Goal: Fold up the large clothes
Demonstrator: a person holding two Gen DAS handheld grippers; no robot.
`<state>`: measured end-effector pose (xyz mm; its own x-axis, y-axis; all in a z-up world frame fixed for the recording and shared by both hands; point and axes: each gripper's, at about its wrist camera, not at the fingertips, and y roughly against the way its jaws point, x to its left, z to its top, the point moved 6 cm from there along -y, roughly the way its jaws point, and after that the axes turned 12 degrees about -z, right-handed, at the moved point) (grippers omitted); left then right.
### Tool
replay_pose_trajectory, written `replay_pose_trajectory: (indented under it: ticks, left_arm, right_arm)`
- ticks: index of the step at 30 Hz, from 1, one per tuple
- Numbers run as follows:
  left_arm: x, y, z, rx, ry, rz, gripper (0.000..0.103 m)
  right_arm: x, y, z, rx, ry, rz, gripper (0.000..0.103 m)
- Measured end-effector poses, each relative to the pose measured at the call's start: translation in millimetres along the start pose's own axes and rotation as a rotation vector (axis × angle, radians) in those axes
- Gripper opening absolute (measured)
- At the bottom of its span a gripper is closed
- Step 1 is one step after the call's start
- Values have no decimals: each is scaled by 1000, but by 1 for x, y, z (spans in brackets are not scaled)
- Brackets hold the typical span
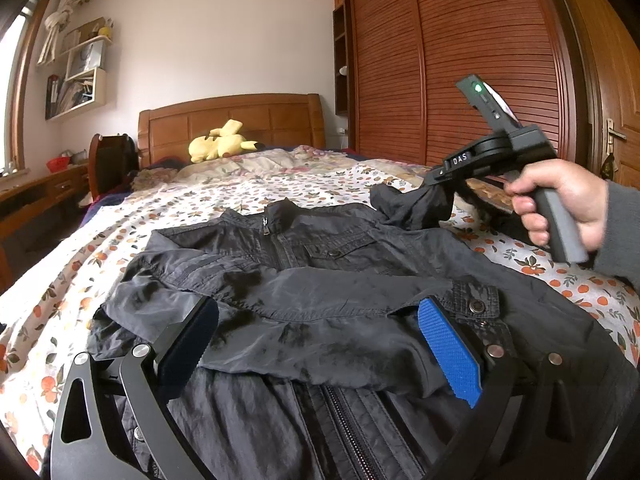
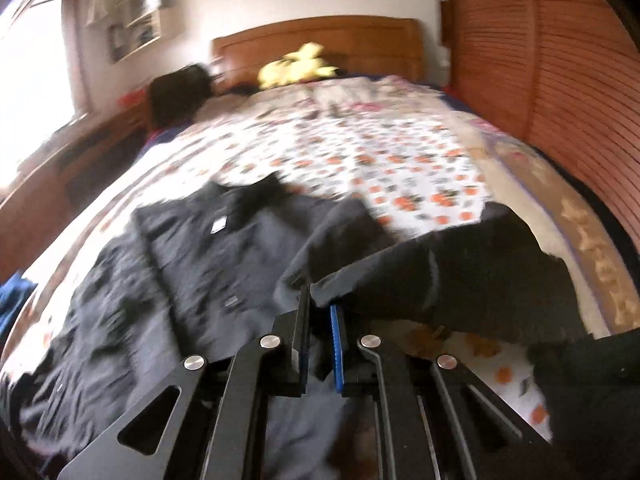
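A dark grey zip-up jacket (image 1: 320,280) lies face up on the bed, collar toward the headboard. One sleeve (image 1: 320,312) is folded across its chest. My left gripper (image 1: 316,312) is open, its blue pads on either side of that folded sleeve near the cuff. My right gripper (image 2: 320,312) is shut on the jacket's other sleeve (image 2: 440,272) and holds it lifted above the bed; the left wrist view shows it (image 1: 436,184) at the right with the sleeve end (image 1: 412,204) hanging from it. The right wrist view is blurred.
The bed has a floral sheet (image 1: 280,184) with orange fruit print. A yellow plush toy (image 1: 220,142) lies by the wooden headboard (image 1: 232,120). A wooden wardrobe (image 1: 460,60) stands to the right, a desk and chair (image 1: 108,160) to the left.
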<state>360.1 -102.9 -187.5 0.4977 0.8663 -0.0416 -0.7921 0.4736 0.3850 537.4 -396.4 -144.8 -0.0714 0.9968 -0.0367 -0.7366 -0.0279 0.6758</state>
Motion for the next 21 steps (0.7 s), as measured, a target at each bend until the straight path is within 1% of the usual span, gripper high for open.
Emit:
replay_pose_trajectory:
  ticks: [2, 5, 8, 10, 11, 12, 16, 18, 20, 21]
  left_arm:
    - [0, 1, 0, -1, 0, 0, 101]
    - [0, 1, 0, -1, -1, 0, 101]
    - [1, 1, 0, -3, 0, 0, 101]
    - [1, 2, -1, -4, 2, -1, 101]
    - [1, 2, -1, -3, 2, -1, 101]
    - [1, 2, -1, -2, 3, -1, 101]
    - [2, 3, 0, -4, 7, -1, 101]
    - [2, 5, 1, -5, 9, -4, 101]
    - [2, 8, 2, 1, 4, 3, 101]
    - [2, 9, 4, 3, 0, 9, 101]
  right_arm:
    - [15, 3, -10, 20, 42, 7, 8]
    - [23, 3, -28, 72, 60, 5, 10]
    - [29, 5, -39, 86, 86, 3, 11]
    - [27, 14, -47, 88, 88, 0, 26]
    - [27, 18, -48, 83, 86, -2, 35]
    - [25, 22, -49, 77, 86, -5, 41]
    - [11, 39, -45, 47, 58, -37, 49]
    - [-2, 42, -39, 36, 25, -62, 54]
    - [-15, 40, -33, 33, -5, -95, 57]
    - [-20, 39, -30, 29, -13, -115, 62]
